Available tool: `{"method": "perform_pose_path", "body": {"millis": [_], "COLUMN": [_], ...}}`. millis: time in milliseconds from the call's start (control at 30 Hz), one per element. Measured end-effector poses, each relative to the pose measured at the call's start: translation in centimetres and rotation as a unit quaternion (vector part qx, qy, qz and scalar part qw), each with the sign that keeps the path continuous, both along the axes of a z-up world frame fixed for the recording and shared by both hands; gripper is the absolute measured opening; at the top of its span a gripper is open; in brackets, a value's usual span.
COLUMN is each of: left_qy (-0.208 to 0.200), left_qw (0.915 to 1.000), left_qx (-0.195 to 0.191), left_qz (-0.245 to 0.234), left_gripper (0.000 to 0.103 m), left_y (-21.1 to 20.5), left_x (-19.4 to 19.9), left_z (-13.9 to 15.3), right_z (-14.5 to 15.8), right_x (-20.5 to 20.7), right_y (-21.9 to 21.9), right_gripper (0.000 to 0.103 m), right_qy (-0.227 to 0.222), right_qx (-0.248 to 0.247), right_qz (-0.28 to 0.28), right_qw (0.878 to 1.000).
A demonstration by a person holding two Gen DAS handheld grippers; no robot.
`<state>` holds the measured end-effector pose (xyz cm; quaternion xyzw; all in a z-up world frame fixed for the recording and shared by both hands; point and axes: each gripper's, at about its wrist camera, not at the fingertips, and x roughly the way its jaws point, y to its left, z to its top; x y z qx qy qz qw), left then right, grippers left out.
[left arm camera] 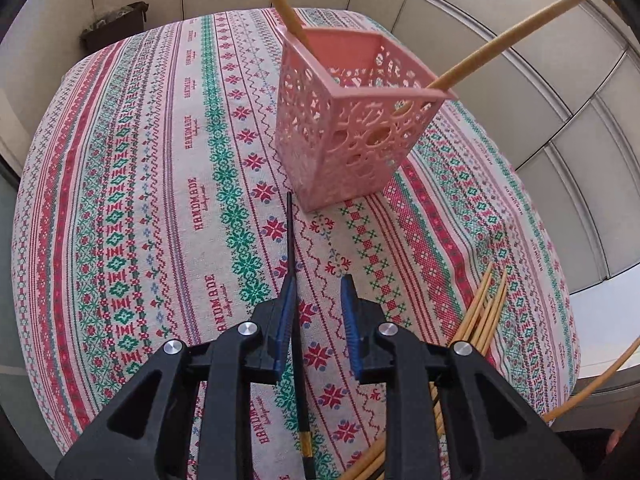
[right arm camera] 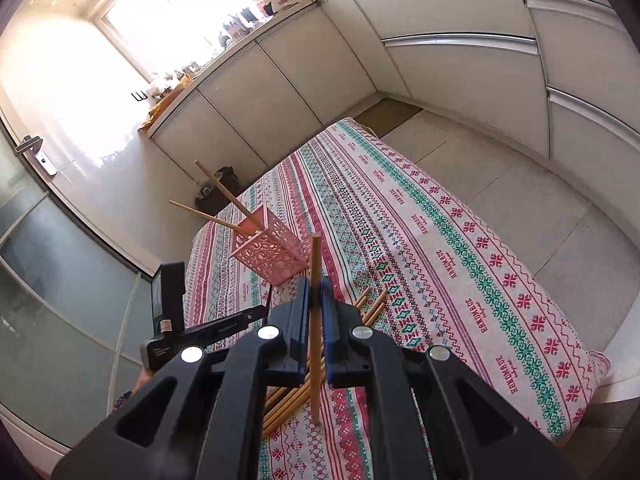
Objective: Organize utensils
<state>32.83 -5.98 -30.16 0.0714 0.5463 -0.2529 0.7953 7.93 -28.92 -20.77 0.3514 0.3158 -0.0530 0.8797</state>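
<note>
Two bamboo chopsticks (left arm camera: 500, 46) stand in the pink perforated holder (left arm camera: 352, 120) mid-counter. Right tool (right arm camera: 316, 300) clamps a third chopstick (right arm camera: 315, 320). Left tool (left arm camera: 318, 300), jaws parted, straddles a black chopstick (left arm camera: 294, 300). Loose bamboo chopsticks (left arm camera: 482, 312) remain near the counter's edge.

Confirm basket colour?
Pink, with cut-out lattice walls; the basket shows best in the left wrist view.

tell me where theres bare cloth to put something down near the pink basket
Free: the wide stretch of tablecloth to the left of the pink basket in the left wrist view. Crowded: the bamboo chopstick pile near the table's right edge, and the strip under the left tongs, where a black chopstick lies.
</note>
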Motion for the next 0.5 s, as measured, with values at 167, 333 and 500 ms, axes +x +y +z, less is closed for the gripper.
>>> {"method": "perform_pose_path", "body": {"millis": [167, 333, 500], "left_qy": [0.031, 0.058, 0.056], "left_qw": [0.9993, 0.9951, 0.9957], "left_qx": [0.022, 0.072, 0.063], "left_qz": [0.002, -0.036, -0.038], "left_gripper": [0.005, 0.005, 0.004], "left_y": [1.7, 4.7, 6.7], "left_x": [-1.5, -4.6, -5.0], "left_z": [-1.6, -1.3, -0.3], "right_z": [-0.2, -0.4, -0.1], "right_x": [0.1, 0.3, 0.4], "right_y": [-0.2, -0.6, -0.4], "right_gripper": [0.006, 0.006, 0.006], "right_qy": [0.004, 0.010, 0.007], "right_qx": [0.002, 0.004, 0.008], "right_qz": [0.000, 0.000, 0.003], "right_qw": [1.000, 1.000, 1.000]}}
